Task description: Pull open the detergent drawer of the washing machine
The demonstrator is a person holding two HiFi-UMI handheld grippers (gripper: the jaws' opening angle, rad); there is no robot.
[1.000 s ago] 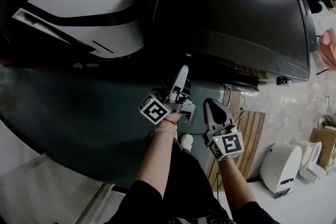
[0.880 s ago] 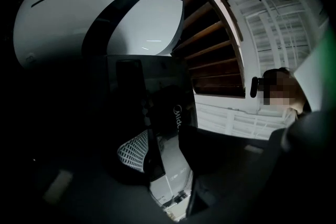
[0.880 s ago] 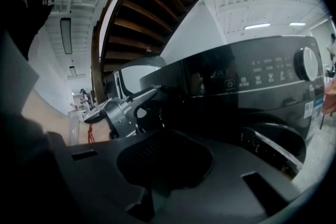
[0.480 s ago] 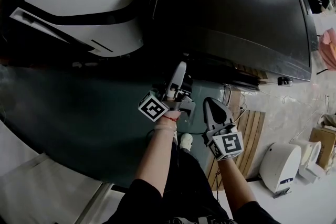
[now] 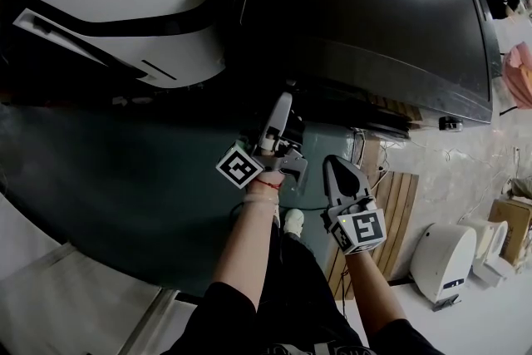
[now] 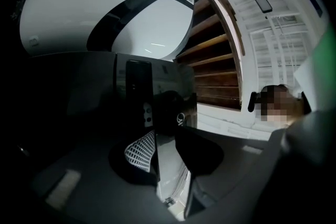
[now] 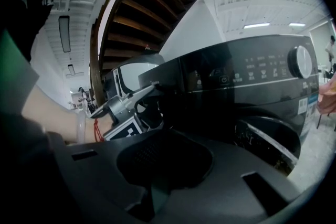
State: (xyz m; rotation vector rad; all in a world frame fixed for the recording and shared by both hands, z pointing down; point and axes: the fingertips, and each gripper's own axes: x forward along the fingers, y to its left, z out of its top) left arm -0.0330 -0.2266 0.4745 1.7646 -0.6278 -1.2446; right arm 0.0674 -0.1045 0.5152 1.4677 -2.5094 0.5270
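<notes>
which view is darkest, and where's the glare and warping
Head view: fisheye bends the edges, and the black washer looks nearly featureless beside the bright white machine. Left gripper view: darkest, foreground lost in shadow, sheen on that machine. Right gripper view: ceiling light blown out, round black vignette.

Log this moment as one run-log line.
step: grasp detergent drawer | left gripper: at drawer front, jaws apart, just been closing, grip unconfirmed | right gripper: shut, empty, idle | drawer: looks closed
</notes>
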